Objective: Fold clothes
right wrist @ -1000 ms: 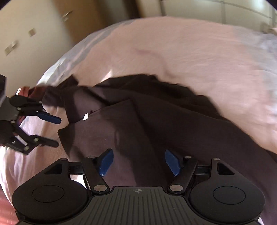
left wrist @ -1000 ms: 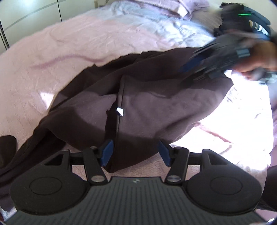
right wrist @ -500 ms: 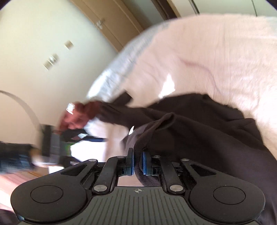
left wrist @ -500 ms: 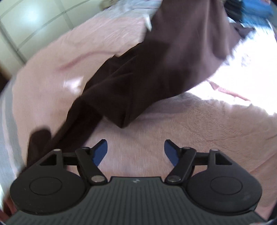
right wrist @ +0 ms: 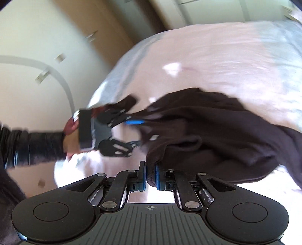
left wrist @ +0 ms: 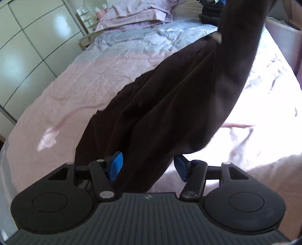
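Observation:
A dark brown garment (left wrist: 169, 105) lies on the pink bedspread (left wrist: 79, 90) and rises to the upper right, where it is lifted. My left gripper (left wrist: 149, 165) is open, its blue pads on either side of the garment's lower end. In the right wrist view my right gripper (right wrist: 150, 177) is shut on a fold of the garment (right wrist: 217, 132). The left gripper also shows there (right wrist: 135, 132), open at the garment's far end.
Pillows (left wrist: 135, 17) lie at the head of the bed. A dark pile (left wrist: 211, 13) sits at the far right of the bed. Wardrobe doors (left wrist: 28, 47) stand to the left. A wall and wooden door (right wrist: 105, 34) lie beyond the bed's foot.
My right gripper shut on the garment and lifted it. My left gripper stayed open and moved in, so the garment's lower end now sits between its pads.

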Demonstrator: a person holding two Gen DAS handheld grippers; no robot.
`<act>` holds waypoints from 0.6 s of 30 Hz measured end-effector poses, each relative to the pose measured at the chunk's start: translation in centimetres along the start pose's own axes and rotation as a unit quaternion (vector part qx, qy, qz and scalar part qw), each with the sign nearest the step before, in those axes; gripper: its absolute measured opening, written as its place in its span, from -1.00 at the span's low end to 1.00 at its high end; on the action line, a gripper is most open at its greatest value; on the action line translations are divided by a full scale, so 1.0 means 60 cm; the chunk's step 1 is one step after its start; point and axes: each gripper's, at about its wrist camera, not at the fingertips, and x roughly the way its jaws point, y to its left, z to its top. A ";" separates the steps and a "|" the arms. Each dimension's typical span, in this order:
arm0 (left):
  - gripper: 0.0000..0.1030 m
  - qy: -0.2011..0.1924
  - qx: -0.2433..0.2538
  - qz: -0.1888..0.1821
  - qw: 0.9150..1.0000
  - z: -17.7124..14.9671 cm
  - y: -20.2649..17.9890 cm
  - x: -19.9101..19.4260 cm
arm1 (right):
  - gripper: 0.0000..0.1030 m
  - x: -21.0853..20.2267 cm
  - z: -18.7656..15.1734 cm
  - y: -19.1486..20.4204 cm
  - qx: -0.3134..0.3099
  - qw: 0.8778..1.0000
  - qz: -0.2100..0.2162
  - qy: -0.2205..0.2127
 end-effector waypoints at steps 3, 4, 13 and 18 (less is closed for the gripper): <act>0.15 0.052 -0.052 0.022 0.997 -0.038 0.011 -0.066 | -0.84 0.074 -0.016 0.048 -0.027 0.996 0.081 0.019; 0.14 0.070 -0.071 0.031 0.994 -0.051 0.016 -0.088 | -0.84 0.108 -0.027 0.067 -0.040 0.993 0.107 0.031; 0.29 0.138 -0.211 0.045 0.967 -0.082 -0.043 -0.183 | -0.35 0.191 -0.133 0.076 -0.128 0.975 0.142 0.109; 0.32 0.163 -0.307 0.008 0.938 -0.080 -0.086 -0.126 | 0.48 0.102 -0.172 -0.150 -0.034 0.995 -0.010 0.092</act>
